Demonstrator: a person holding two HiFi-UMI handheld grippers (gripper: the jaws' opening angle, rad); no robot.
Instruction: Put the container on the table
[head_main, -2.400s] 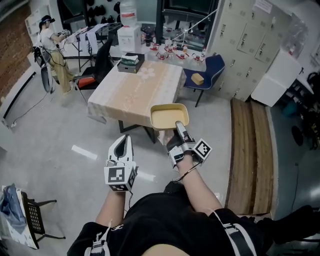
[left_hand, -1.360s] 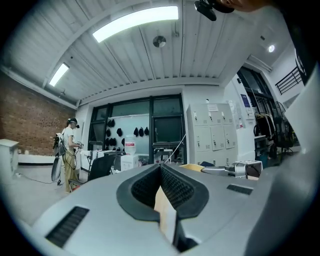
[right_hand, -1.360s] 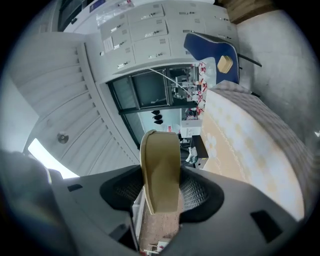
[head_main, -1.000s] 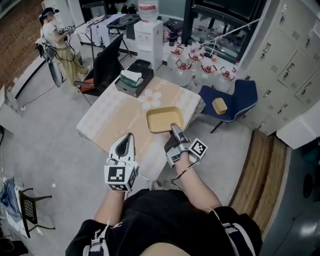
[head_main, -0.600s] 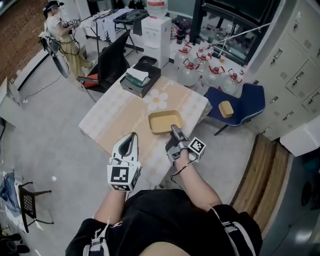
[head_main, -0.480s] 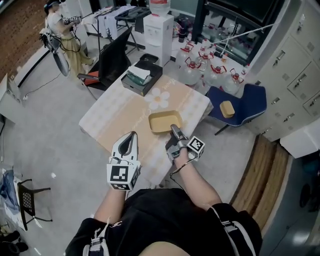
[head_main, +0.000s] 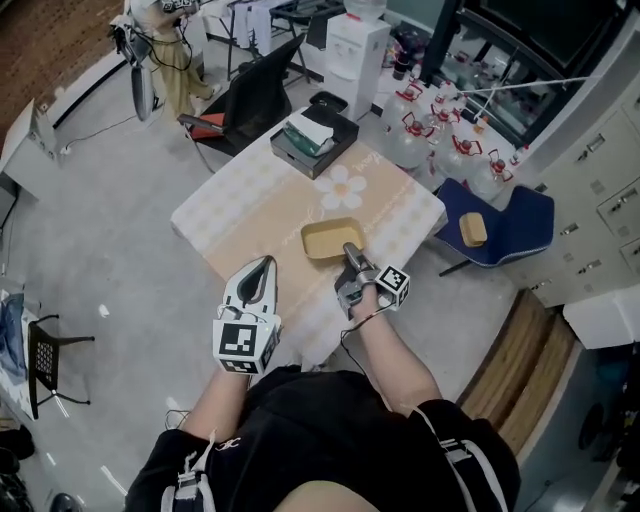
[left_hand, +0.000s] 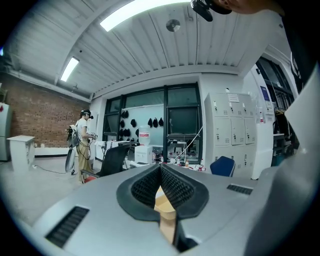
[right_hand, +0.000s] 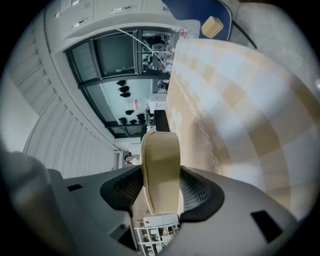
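Observation:
The container (head_main: 331, 240) is a shallow yellow tray, seen over the near half of the table (head_main: 250, 210) with its checked tan cloth. My right gripper (head_main: 350, 251) is shut on the tray's near rim. In the right gripper view the container (right_hand: 160, 155) stands edge-on between the jaws of the right gripper (right_hand: 160, 186), with the cloth (right_hand: 240, 115) spreading beyond it. Whether the tray touches the cloth I cannot tell. My left gripper (head_main: 261, 268) hovers at the table's near edge, left of the tray, shut and holding nothing. The left gripper (left_hand: 160, 168) shows its pads pressed together.
A black box (head_main: 314, 136) with papers sits at the table's far edge, a white flower print (head_main: 345, 186) near it. A blue chair (head_main: 497, 213) holding a yellow object stands right, water jugs (head_main: 440, 140) behind, a black office chair (head_main: 250, 100) far left, a wooden bench (head_main: 525, 355) right.
The table has come nearer and now lies under my hands. The container, still held by the right gripper, has gone from short of the table's edge to over the cloth.

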